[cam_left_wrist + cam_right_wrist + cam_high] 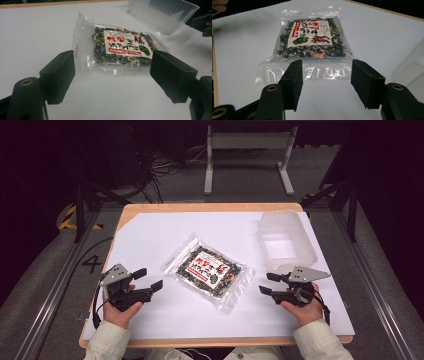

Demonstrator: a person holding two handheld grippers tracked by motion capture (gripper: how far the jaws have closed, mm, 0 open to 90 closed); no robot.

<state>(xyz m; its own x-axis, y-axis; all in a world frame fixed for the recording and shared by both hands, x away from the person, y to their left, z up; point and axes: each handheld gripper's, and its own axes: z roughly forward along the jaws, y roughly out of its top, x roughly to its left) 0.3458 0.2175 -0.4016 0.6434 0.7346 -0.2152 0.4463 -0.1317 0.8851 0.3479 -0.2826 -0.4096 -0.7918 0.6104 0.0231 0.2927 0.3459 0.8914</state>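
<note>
Clear packet waits between two open grippers

Clear plastic, glossy under the lamp: a flat see-through pouch of dark dried greens with a white and red label (207, 271) lies in the middle of the white sheet (150, 240) that covers the wooden table (200, 207). Its long axis runs on a slant, from the far left corner down to the near right one, so one sealed end faces each hand.

The left gripper (151, 280) rests on the sheet to the left of the pouch, jaws standing apart with nothing between them; in its own view the pouch (120, 47) lies a little way ahead, past the tips. The right gripper (267, 283) sits to the right, jaws likewise parted and empty. From its view the empty, clear bottom seal of the pouch (312, 45) lies just beyond the pads, nearer than the other side's end is to the left tips, so I would say the right hand has the shorter reach.

A translucent ribbed plastic tub (287, 240) stands empty at the far right, just behind the right gripper. If the pouch is bound there, the right hand looks better placed to pinch that near seal.
</note>
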